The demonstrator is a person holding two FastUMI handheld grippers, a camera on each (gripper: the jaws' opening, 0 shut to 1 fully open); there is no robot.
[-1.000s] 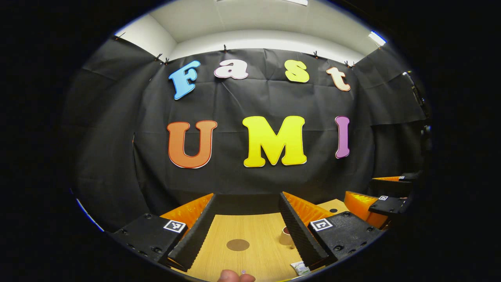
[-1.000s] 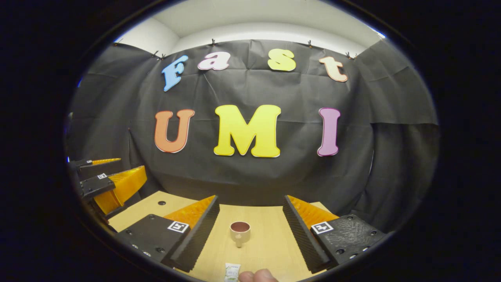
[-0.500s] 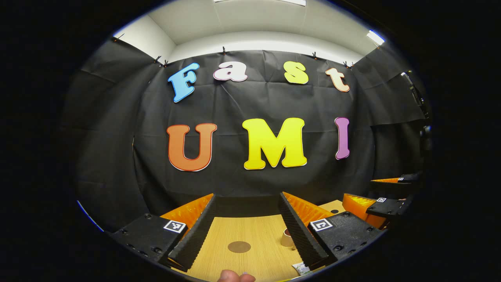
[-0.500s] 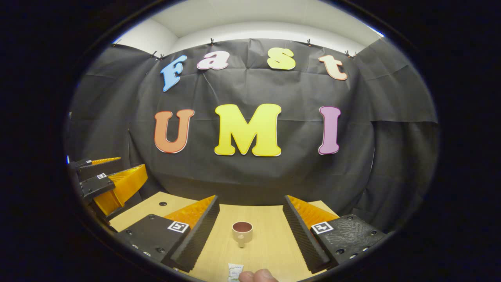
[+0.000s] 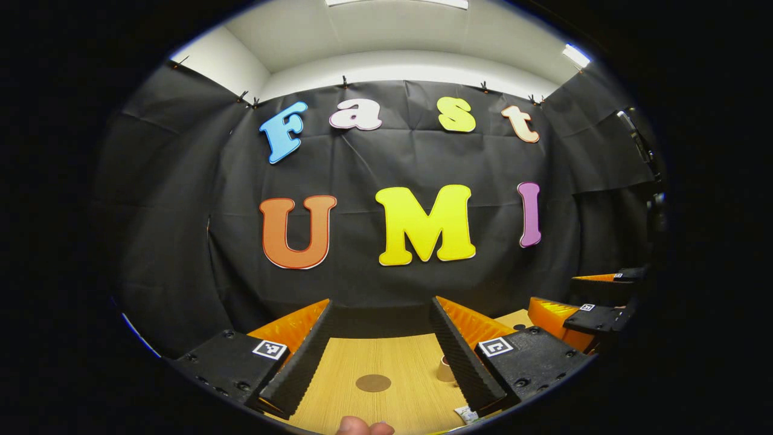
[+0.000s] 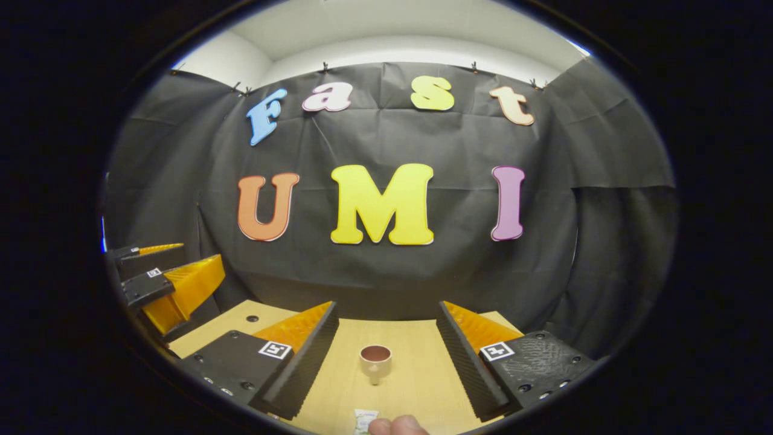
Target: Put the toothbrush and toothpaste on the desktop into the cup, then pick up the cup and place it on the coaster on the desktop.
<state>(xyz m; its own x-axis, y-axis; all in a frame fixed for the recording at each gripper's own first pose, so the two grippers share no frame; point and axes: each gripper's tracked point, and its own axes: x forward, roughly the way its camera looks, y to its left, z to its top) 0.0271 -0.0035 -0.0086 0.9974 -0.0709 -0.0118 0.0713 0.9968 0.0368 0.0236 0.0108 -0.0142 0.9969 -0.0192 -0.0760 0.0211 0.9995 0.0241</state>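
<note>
A small beige cup (image 6: pixel 375 361) with a dark inside stands upright on the wooden desktop (image 6: pixel 416 374), its handle toward me, between the wide-apart fingers of my right gripper (image 6: pixel 386 314), which is open and empty. The toothpaste tube's white end (image 6: pixel 365 419) lies just in front of the cup at the lower edge. In the left gripper view a round brown coaster (image 5: pixel 372 382) lies flat on the desktop between the fingers of my open left gripper (image 5: pixel 380 305). The cup (image 5: pixel 445 370) is partly hidden behind its right finger, and the toothpaste (image 5: pixel 466 414) peeks out below that finger.
My right gripper (image 5: pixel 589 314) appears at the right of the left gripper view, and my left gripper (image 6: pixel 172 284) at the left of the right gripper view. A fingertip (image 6: pixel 398 425) shows at the lower edge of each view. The cloth wall stands close behind the desktop's far edge.
Both views have tilted up a little: the coaster, cup and toothpaste sit lower in the frames than a second ago. Both grippers stay open.
</note>
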